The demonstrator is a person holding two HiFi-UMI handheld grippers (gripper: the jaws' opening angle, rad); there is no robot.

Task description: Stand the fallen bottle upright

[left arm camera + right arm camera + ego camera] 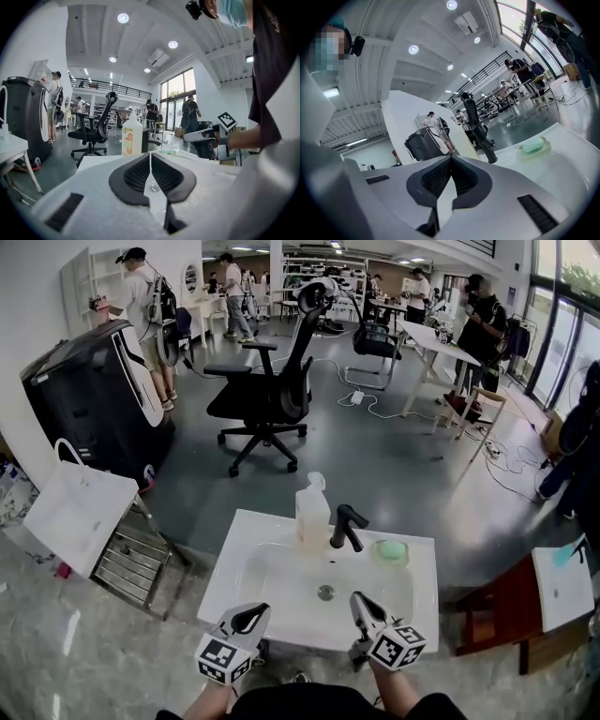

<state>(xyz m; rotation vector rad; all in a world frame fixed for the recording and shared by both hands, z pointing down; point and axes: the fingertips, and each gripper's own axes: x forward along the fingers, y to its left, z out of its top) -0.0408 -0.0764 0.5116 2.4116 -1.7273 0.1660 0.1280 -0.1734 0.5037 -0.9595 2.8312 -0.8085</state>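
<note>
A translucent white pump bottle (312, 512) with an orange label stands upright on the back rim of the white sink (242, 554), just left of the black faucet (347, 526). In the left gripper view the bottle (131, 138) rises straight beyond the jaws. My left gripper (260, 613) hovers at the sink's near left edge, shut with nothing in it; its jaws (150, 155) meet. My right gripper (358, 599) is at the near right edge, also shut and empty (450, 157). Both sit well short of the bottle. The right gripper (190, 137) also shows in the left gripper view.
A green soap in a dish (390, 551) lies right of the faucet (482, 140). A drain (325, 592) sits mid-basin. A white table with a wire rack (80, 517) is at left, a reddish bench (497, 610) at right, an office chair (267, 395) behind. People stand in the background.
</note>
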